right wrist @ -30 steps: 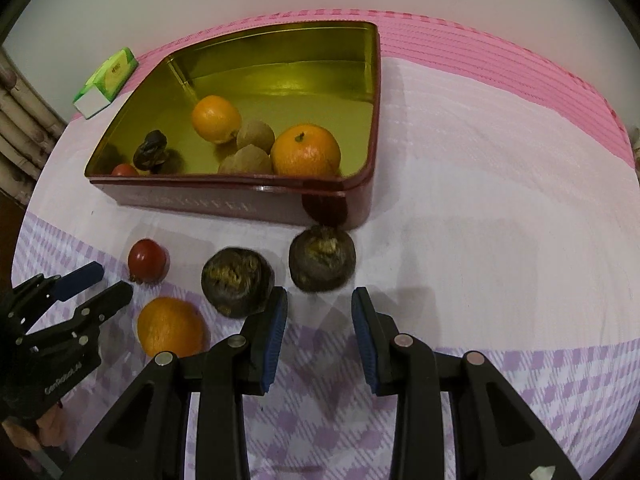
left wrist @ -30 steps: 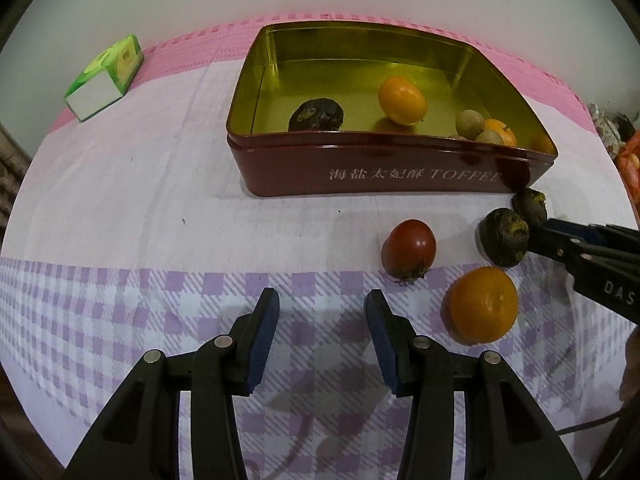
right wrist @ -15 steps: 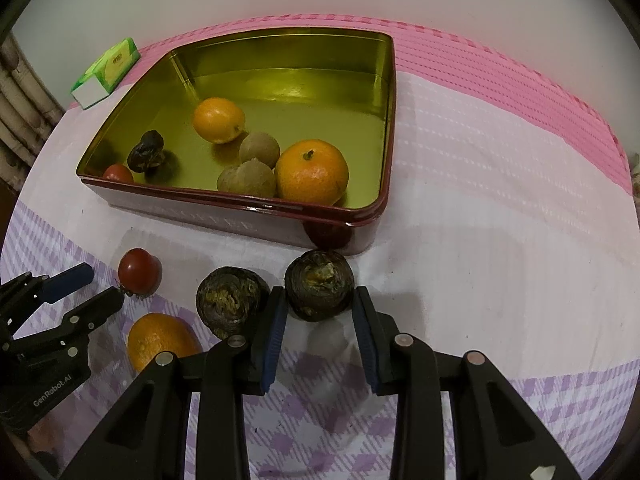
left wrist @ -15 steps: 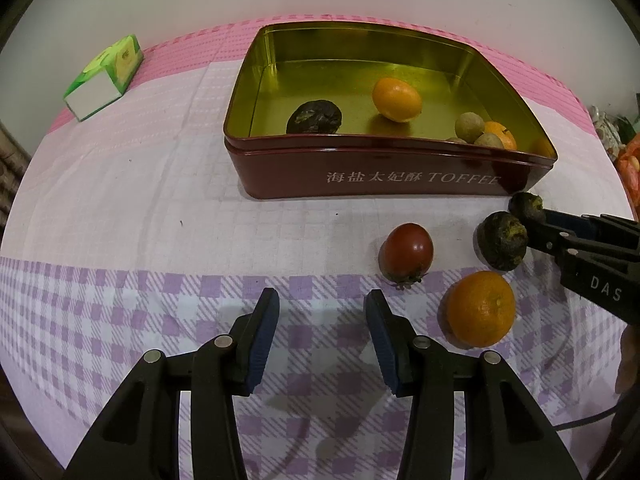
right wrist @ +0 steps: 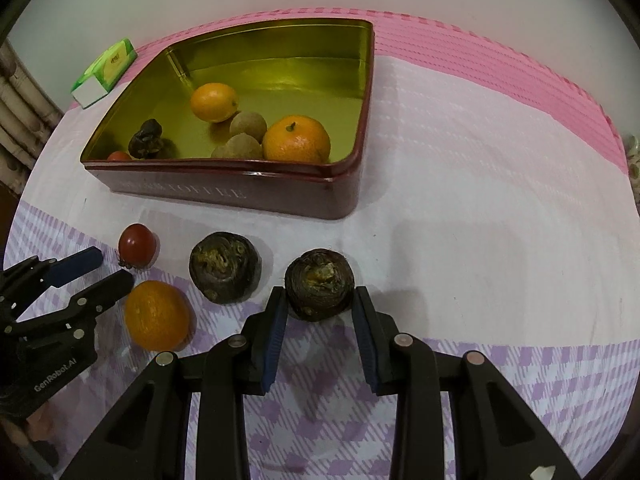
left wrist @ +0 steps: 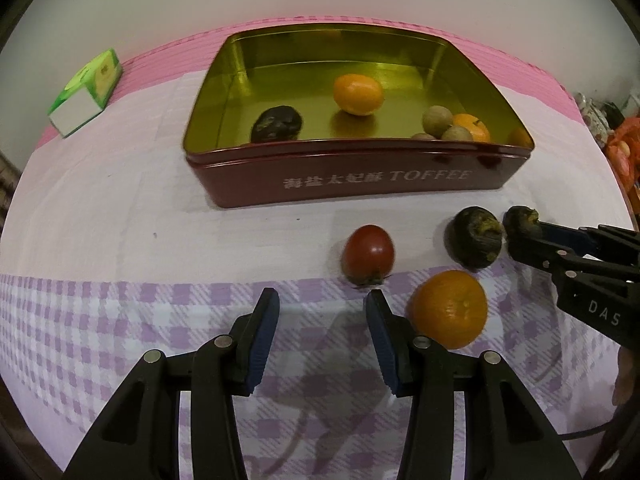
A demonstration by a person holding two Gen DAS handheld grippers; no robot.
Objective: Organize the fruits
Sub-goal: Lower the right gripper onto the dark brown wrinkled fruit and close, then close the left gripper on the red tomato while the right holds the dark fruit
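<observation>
Landmark: dark-red metal toffee tin with gold inside (right wrist: 224, 192), open on the checked cloth
Right gripper (right wrist: 320, 312): clenched on a dark, rough, round fruit (right wrist: 320, 284) just in front of the tin's right corner; both blue pads touch its sides
Left gripper (left wrist: 322, 308): released, nothing between its jaws, before the tin's front wall
Loose fruit: red tomato (left wrist: 368, 254), second dark round fruit (left wrist: 474, 236) and orange mandarin (left wrist: 448, 308) in front of the tin
Inside the tin: oranges, brown round fruits, one dark fruit
</observation>
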